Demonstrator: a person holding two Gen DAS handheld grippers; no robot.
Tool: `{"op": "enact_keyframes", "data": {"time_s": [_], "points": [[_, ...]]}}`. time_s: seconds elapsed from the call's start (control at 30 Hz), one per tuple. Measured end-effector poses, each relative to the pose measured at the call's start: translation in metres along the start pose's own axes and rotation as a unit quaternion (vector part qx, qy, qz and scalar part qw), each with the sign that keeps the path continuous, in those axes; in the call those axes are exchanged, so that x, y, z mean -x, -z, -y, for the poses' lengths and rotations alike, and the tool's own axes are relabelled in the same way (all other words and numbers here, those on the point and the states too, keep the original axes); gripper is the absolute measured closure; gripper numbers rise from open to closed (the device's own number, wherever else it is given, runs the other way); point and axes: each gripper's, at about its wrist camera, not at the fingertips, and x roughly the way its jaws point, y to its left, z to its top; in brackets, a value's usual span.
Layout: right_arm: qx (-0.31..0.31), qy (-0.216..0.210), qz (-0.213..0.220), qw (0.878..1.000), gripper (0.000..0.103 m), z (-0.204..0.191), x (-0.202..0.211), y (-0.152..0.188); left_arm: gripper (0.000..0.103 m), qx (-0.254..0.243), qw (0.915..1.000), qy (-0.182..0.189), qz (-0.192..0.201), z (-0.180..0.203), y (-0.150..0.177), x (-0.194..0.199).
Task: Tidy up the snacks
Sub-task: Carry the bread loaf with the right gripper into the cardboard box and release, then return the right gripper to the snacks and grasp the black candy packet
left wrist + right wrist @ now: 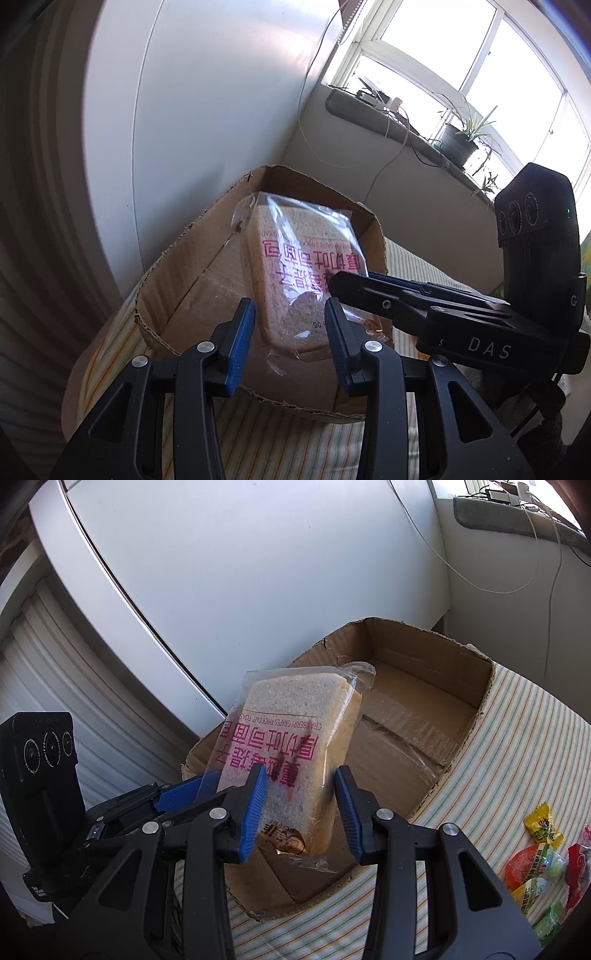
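A clear bag of sliced bread (295, 258) (291, 734) with pink print hangs tilted over the near part of an open cardboard box (166, 266) (480, 709). My left gripper (290, 306) has the bag's lower end between its blue pads and is shut on it. It enters the right wrist view from the left (210, 786), at the bag's left edge. My right gripper (301, 771) is shut on the same bag's lower end. In the left wrist view its fingertips (336, 284) lie against the bag's right side. What shows of the box floor is bare.
The box stands on a striped tablecloth (517, 746) beside a white wall. Loose snacks lie at the right: a yellow candy (543, 829), jelly cups (532, 864) and a red packet (580, 867). A potted plant (458, 144) and cables sit on the windowsill beyond.
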Motion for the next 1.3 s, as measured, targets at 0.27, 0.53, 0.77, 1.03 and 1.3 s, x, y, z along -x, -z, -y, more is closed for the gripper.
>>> {"op": "enact_keyframes", "data": {"time_s": [0.27,0.53,0.77,1.03,1.3], "points": [[0.016,0.036,0.017,0.999,0.055,-0.003,0.018,0.006,0.067,-0.024,0.9992,-0.028,0.012,0.011,0.007,0.01],[0.02,0.059,0.031,0.998,0.052,0.001,0.044,0.019,0.054,-0.051,0.9969,-0.049,0.034,0.03,0.015,0.03],[0.031,0.09,0.058,0.994,0.038,0.006,0.081,0.044,0.051,-0.078,0.9949,-0.046,0.046,0.058,0.027,0.041],[0.014,0.148,0.077,0.986,0.031,0.04,0.133,0.092,0.051,-0.11,0.9932,-0.014,0.036,0.094,0.046,0.038],[-0.029,0.23,0.065,0.97,0.031,0.092,0.184,0.154,0.051,-0.13,0.991,0.029,0.005,0.129,0.065,0.017]]}}
